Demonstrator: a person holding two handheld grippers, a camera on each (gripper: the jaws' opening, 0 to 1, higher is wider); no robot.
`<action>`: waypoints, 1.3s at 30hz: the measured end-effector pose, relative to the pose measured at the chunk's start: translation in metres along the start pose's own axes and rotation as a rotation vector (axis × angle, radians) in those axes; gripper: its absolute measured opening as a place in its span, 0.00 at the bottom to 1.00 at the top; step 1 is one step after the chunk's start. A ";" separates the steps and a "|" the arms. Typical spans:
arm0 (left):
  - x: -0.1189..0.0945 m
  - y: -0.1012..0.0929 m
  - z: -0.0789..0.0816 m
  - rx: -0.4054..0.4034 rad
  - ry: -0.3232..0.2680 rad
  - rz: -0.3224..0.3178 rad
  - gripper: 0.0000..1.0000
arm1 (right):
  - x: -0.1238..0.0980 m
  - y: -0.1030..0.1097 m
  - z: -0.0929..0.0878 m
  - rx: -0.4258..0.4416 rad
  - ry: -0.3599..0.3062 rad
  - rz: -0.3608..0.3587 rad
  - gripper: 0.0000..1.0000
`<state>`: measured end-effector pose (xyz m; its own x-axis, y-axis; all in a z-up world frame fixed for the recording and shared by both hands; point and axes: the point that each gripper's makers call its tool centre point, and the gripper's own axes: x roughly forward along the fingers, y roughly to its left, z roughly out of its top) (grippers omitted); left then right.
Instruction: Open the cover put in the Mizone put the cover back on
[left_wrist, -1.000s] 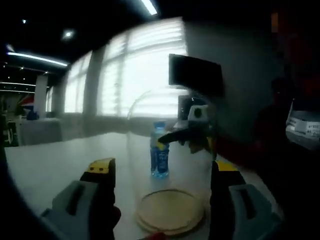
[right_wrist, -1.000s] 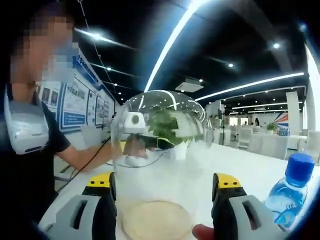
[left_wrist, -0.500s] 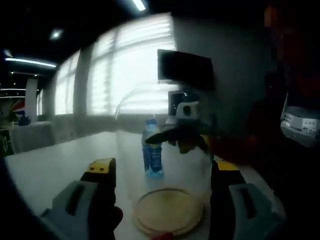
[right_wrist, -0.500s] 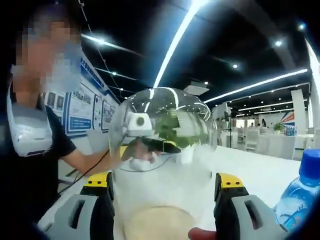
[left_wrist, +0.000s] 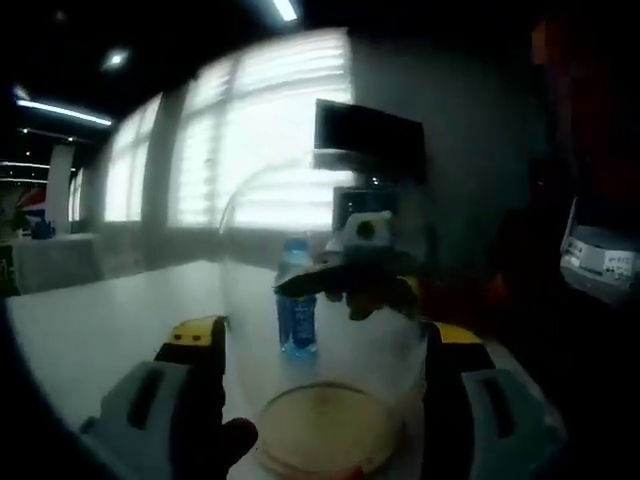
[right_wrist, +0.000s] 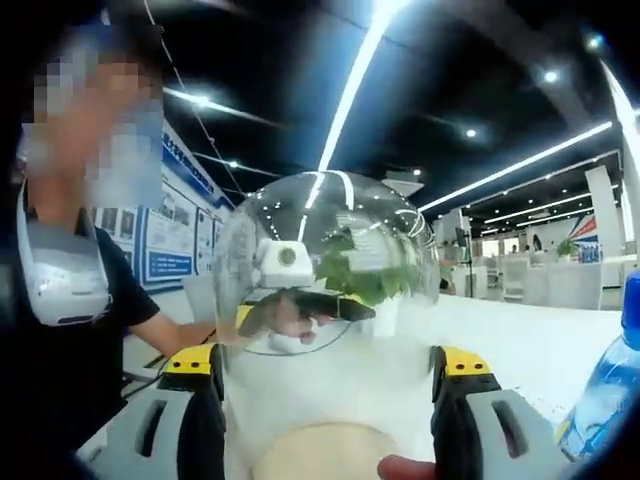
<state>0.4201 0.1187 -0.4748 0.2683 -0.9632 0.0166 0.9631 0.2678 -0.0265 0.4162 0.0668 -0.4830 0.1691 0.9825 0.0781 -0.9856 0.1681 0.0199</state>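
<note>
Closer now than a second ago: both cameras have pushed in on the glass dome cover (right_wrist: 325, 320), which fills more of the right gripper view, while the Mizone bottle (right_wrist: 605, 395) has slid out to that view's right edge, so this is camera motion and not the things moving. Task looks barely started: the cover appears to sit on its round wooden base (left_wrist: 325, 430) on the white table (left_wrist: 110, 320), though whether the rim has lifted at all I cannot tell. The bottle stands upright outside the cover, beyond it in the left gripper view (left_wrist: 297, 300). Opening, putting the bottle in and re-covering all remain. Left gripper (left_wrist: 320, 400) is spread wide, jaws either side of the cover's lower wall; contact with the glass is unclear. Right gripper (right_wrist: 325, 405) is equally wide open around the dome from the opposite side, nothing clamped as far as visible. Each gripper shows through the glass in the other's view.
</note>
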 end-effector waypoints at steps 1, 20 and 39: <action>0.001 0.000 0.001 -0.011 -0.007 -0.002 0.71 | 0.001 0.000 0.000 0.002 -0.001 0.003 0.80; 0.009 -0.002 0.000 -0.043 -0.016 0.012 0.76 | 0.015 0.002 -0.006 -0.068 0.112 -0.007 0.89; 0.013 -0.004 0.000 0.000 -0.047 0.016 0.72 | 0.016 0.001 -0.005 -0.049 0.080 0.001 0.89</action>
<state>0.4192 0.1055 -0.4741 0.2847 -0.9566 0.0627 0.9586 0.2835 -0.0274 0.4181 0.0829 -0.4865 0.1691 0.9856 -0.0022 -0.9852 0.1690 -0.0291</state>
